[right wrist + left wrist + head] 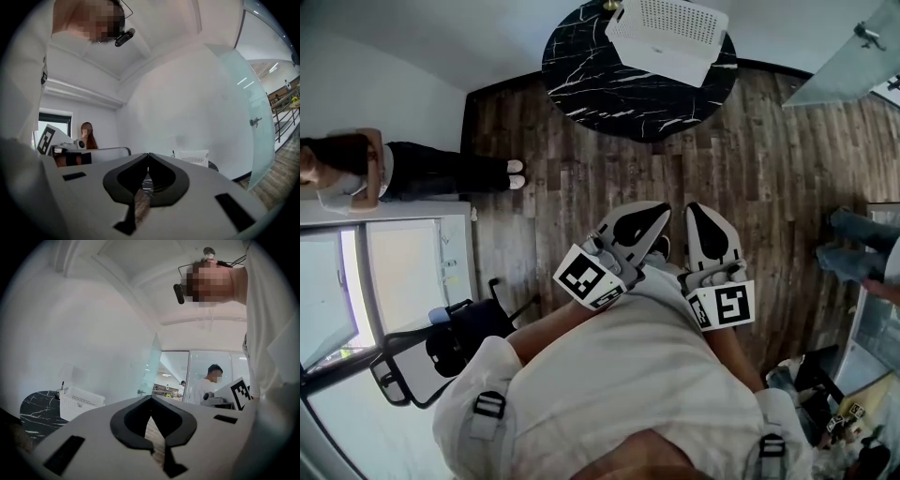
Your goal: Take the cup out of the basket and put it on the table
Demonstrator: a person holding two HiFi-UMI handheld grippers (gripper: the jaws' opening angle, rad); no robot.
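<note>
Hovering side by side close to the chest, over brown wooden plank floor (769,169): left gripper (654,216) and right gripper (699,219), each with jaws pressed together on nothing. Standing ahead on round black marble table (600,89): white perforated plastic basket (670,37); cup hidden inside or out of sight.

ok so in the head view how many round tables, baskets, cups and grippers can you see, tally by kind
round table: 1, the black marble one
basket: 1, white, standing on that table
cup: 0 in view
grippers: 2, the left gripper and the right gripper, both shut and empty
total: 4
</note>
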